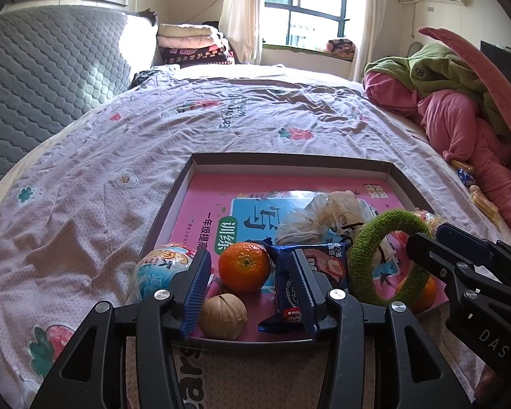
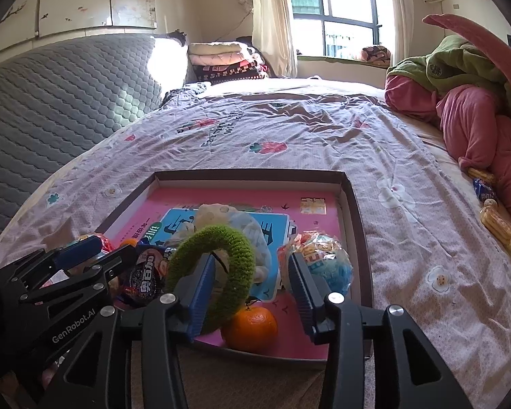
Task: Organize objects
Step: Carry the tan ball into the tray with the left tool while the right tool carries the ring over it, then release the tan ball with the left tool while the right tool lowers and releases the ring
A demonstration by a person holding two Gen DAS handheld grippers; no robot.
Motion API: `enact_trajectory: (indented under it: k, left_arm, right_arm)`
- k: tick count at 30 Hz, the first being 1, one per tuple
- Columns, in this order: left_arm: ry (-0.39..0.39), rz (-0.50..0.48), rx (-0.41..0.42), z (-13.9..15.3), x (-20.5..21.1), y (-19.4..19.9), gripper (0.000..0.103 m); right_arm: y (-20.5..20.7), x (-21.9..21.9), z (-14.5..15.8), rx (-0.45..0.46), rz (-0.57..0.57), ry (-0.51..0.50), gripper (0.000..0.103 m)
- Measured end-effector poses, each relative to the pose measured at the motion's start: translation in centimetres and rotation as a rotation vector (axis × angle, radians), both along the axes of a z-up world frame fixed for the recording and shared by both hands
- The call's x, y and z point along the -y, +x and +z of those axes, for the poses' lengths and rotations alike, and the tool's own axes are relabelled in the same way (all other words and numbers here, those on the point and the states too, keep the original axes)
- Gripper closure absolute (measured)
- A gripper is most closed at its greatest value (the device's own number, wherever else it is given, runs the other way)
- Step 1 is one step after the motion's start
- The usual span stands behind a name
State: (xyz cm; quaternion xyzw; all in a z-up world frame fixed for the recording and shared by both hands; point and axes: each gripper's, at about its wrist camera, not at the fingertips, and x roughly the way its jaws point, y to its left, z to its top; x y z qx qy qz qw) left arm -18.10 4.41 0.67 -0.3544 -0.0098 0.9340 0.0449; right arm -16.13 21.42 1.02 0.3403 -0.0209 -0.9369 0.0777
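We read "GenRobot.AI" on the left gripper [image 2: 95, 259]; its jaws gape, empty. Right gripper [image 2: 252, 293] also agape; green ring [image 2: 221, 272] leans on its 9 o'clock finger.

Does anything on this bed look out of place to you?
Yes. A few wrapped snacks lie loose on the sheet beside the pink blanket, while the other items sit gathered in the tray. The green ring stands propped on edge rather than flat.

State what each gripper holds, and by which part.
Nothing is held. The left gripper and the right gripper both hang open over the tray.
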Motion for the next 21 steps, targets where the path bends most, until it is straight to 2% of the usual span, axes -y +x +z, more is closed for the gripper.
enact_trajectory:
  k: [5, 13, 17, 21]
  left_arm:
    - [0.007, -0.004, -0.016, 0.7, 0.0, 0.5, 0.045]
    - [0.002, -0.009, -0.036, 1.4, 0.0, 1.2, 0.039]
    - [-0.041, 0.003, -0.068, 1.9, -0.2, 1.9, 0.038]
    - [-0.044, -0.002, -0.088, 2.6, -0.1, 2.9, 0.037]
  right_arm:
    - [0.2, 0.1, 0.3, -0.009, 0.003, 0.001, 0.054]
    - [0.6, 0.2, 1.0, -0.029, 0.003, 0.005, 0.05]
    - [1.1, 0.3, 1.5, -0.047, 0.007, 0.005, 0.047]
    - [1.6, 0.3, 2.2, -0.065, 0.009, 0.0, 0.042]
